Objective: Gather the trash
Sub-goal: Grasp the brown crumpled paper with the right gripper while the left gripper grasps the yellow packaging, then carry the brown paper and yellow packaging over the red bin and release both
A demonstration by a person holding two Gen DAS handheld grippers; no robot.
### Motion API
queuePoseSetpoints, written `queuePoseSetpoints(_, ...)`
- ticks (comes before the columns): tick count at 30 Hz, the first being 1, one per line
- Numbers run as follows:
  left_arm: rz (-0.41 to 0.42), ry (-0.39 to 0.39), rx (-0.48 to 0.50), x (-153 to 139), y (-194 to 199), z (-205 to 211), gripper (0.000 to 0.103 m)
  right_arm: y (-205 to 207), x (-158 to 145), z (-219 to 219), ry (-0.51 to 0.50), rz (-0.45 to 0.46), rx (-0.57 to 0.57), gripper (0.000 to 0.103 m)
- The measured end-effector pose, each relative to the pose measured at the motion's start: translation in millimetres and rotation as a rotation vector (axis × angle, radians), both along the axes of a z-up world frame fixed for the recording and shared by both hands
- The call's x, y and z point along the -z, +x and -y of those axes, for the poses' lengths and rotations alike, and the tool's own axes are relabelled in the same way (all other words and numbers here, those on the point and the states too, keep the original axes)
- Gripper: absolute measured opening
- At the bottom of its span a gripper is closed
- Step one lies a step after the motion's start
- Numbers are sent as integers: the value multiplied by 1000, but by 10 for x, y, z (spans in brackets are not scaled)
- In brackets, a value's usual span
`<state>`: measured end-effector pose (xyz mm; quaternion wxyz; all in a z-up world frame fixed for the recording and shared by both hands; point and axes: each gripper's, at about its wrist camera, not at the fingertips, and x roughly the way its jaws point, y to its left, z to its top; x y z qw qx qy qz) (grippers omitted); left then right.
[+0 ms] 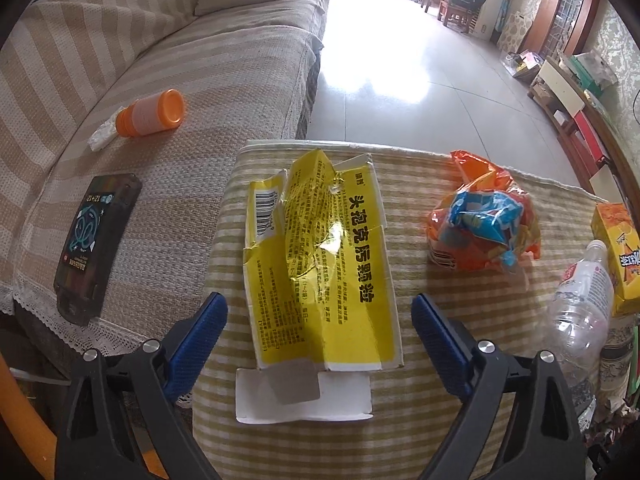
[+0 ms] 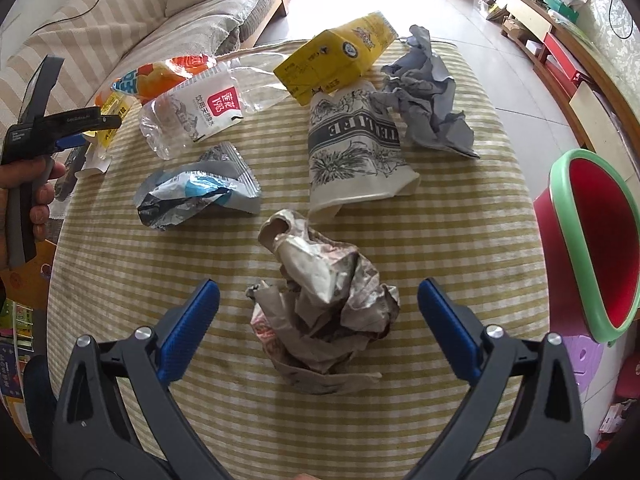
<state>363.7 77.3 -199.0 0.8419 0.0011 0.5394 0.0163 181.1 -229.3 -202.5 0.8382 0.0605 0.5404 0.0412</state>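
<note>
So the flattened yellow box (image 1: 320, 264) is lying face up right between the left fingers (image 1: 198, 344), torn and creased, with its white flap nearest them. The orange-and-blue snack bag (image 1: 484, 228) is sitting crumpled ahead and to the right of them. A crumpled brownish paper wad (image 2: 324, 304) is resting between the right fingers (image 2: 188, 330). Further ahead, a squashed paper cup (image 2: 352, 156) is lying on its side, with a silver wrapper (image 2: 196, 194) to its left, a crushed clear bottle (image 2: 208, 116) beyond that, a yellow carton (image 2: 340, 54) propped on the cup, and grey crumpled paper (image 2: 428, 96) to the right.
</note>
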Motion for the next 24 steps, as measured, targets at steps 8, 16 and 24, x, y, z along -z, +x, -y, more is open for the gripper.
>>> queuePoseSetpoints(8,1,26,-8,18,-50,42,55,-7,35,-32,-17,-13,-15,65)
queuePoseSetpoints(16,47,-25,-2,-211,-333,12,40,-135,-76,11,7,2,-9,47)
queuePoseSetpoints(24,124,-75,24,-651,-883,150,40,-333,-382,75,31,60,-19,47)
